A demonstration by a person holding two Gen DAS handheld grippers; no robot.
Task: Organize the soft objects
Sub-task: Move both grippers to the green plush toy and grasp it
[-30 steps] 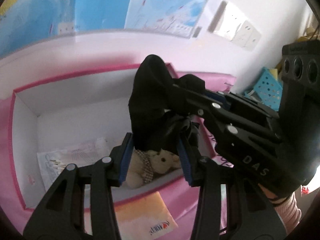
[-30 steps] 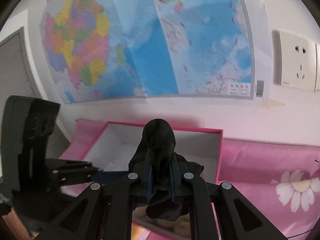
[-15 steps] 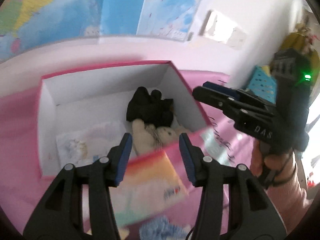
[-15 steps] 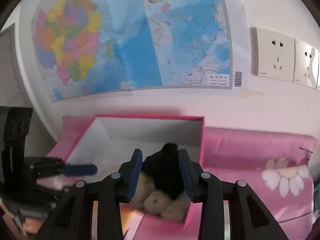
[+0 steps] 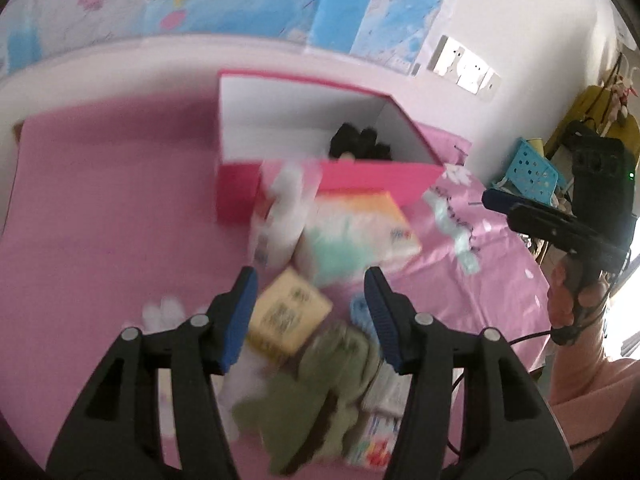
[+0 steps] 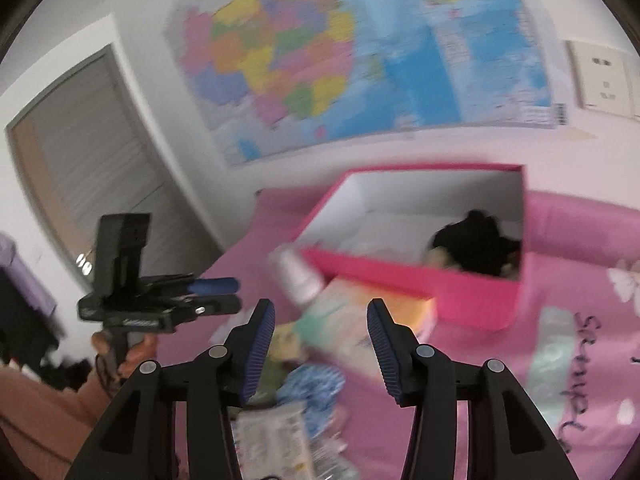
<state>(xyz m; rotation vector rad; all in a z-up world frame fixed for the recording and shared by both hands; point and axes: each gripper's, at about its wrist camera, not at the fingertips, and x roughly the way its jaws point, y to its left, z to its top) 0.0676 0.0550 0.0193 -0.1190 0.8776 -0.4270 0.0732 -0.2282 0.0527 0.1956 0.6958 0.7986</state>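
Both claws spread apart, empty: left gripper (image 5: 310, 316), right gripper (image 6: 320, 340). Black cloth (image 6: 476, 246) inside pink box (image 6: 420, 284), frame centre-right.

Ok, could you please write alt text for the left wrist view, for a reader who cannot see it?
The open left hand-held gripper hangs over a blurred pile of soft things on a pink cloth: an olive-green plush toy, a yellow packet, a pastel tissue pack. Behind stands an open pink cardboard box holding a black fabric bundle.
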